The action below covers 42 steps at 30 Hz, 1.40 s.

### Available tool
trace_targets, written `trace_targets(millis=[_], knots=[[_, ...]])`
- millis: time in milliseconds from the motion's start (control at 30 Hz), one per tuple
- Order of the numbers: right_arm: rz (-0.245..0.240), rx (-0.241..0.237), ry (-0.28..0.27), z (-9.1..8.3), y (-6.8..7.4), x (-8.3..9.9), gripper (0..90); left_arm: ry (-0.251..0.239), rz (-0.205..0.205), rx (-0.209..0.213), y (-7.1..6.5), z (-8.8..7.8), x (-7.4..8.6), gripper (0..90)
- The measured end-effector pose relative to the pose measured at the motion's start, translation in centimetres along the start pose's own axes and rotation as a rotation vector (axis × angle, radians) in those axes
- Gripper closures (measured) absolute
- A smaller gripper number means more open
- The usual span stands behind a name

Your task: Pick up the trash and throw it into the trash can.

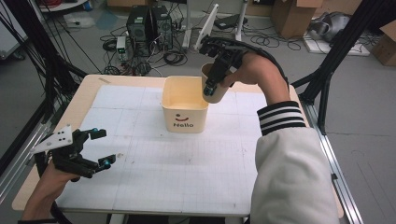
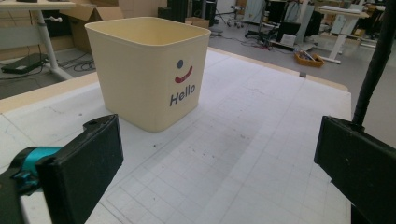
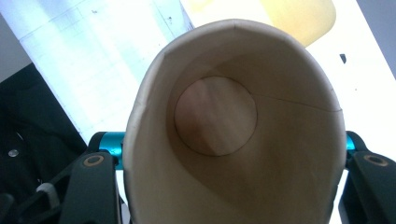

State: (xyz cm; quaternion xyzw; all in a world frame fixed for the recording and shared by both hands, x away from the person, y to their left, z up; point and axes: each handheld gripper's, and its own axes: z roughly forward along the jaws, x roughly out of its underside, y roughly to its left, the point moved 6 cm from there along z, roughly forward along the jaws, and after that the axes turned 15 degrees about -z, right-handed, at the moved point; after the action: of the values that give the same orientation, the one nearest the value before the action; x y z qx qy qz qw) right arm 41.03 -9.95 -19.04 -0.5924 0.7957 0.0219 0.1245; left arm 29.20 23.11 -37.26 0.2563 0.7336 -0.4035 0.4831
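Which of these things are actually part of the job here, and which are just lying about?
Part of the job:
- paper cup, gripped by the right gripper and held above the tub's rim
- cream tub marked "Hello", on the table
- left gripper, open, waiting over the white gridded mat

Just lying about:
- computer towers and cables on the floor
- cardboard boxes

Left tongs [image 1: 103,148] low, jaws wide apart; right tongs [image 1: 211,88] raised, pointing down, clamped.
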Motion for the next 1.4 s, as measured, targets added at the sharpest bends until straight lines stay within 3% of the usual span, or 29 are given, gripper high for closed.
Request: trace_targets(millis=[367,533,733,1100,1400], knots=[[0.007,0.004,-0.025,0.2,-1.3,-1.4,34.7,0.001,0.003,0.002,0.0,-0.1,0.0,1.8],[0.019,0.01,-0.009,0.3,-2.2,-2.1,34.7,-0.008,-0.001,0.004,0.0,-0.1,-0.1,1.8],[0.035,0.014,-0.022,0.5,-3.2,-3.4,34.8,-0.009,-0.003,0.008,0.0,-0.1,-0.1,1.7],[0.036,0.022,0.008,1.5,-4.7,-5.4,34.8,-0.015,-0.007,0.009,0.0,-0.2,-0.2,1.7],[0.032,0.022,-0.01,2.0,-5.9,-7.7,34.9,-0.018,-0.008,0.012,0.0,-0.2,-0.2,1.8]])
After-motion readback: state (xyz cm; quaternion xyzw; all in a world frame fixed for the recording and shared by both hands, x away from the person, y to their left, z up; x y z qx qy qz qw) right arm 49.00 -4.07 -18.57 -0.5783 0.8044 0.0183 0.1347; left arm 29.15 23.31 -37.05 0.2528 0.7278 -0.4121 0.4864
